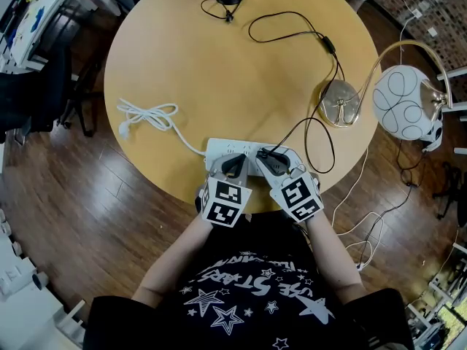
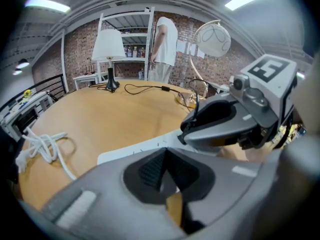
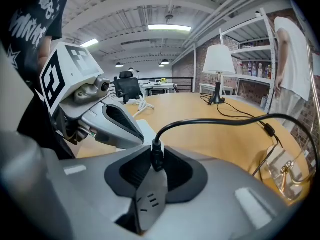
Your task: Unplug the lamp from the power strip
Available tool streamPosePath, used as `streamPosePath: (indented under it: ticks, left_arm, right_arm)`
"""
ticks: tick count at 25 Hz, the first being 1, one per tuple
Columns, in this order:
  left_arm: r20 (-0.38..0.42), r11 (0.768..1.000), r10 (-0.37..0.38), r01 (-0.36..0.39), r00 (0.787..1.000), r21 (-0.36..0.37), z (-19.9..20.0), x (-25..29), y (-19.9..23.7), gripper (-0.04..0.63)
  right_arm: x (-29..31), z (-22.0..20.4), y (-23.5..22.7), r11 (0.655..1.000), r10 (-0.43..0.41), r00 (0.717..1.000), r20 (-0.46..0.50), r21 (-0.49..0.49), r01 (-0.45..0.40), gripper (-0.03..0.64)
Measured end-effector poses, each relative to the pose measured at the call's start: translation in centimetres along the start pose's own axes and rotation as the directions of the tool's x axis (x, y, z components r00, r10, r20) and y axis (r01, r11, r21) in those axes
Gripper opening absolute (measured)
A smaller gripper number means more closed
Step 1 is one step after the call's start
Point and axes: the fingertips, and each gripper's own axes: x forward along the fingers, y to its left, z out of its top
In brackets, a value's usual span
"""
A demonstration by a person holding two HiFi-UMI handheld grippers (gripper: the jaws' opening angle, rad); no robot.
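Gripping the black plug [image 3: 157, 153] tightly between its closed jaws, the right gripper [image 3: 156, 163] stands over the white power strip [image 1: 221, 147], which lies at the near edge of the round wooden table [image 1: 219, 57]. Whether the plug sits in its socket, I cannot tell. Its cord [image 3: 220, 117] rises out of the jaws and runs toward the lamp [image 1: 403, 102] at the table's right edge. The left gripper [image 2: 165, 160] is just beside the right one, above the strip, with its jaws fully together and nothing between them. The strip's white cable [image 1: 146, 115] lies coiled at the left.
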Motion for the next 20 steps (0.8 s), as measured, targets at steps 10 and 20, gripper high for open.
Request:
streamPosePath:
  ticks: [10, 20]
  left_arm:
    - [-0.011, 1.0, 0.009, -0.009, 1.0, -0.001, 0.11, 0.14, -0.16, 0.005]
    - [-0.014, 1.0, -0.002, 0.002, 1.0, -0.008, 0.12, 0.13, -0.04, 0.005]
  right_arm:
    - [-0.42, 0.28, 0.1, 0.987, -0.015, 0.999, -0.035, -0.158, 0.01, 0.066]
    - [-0.52, 0.32, 0.14, 0.987, -0.019, 1.0, -0.015, -0.158, 0.017, 0.064]
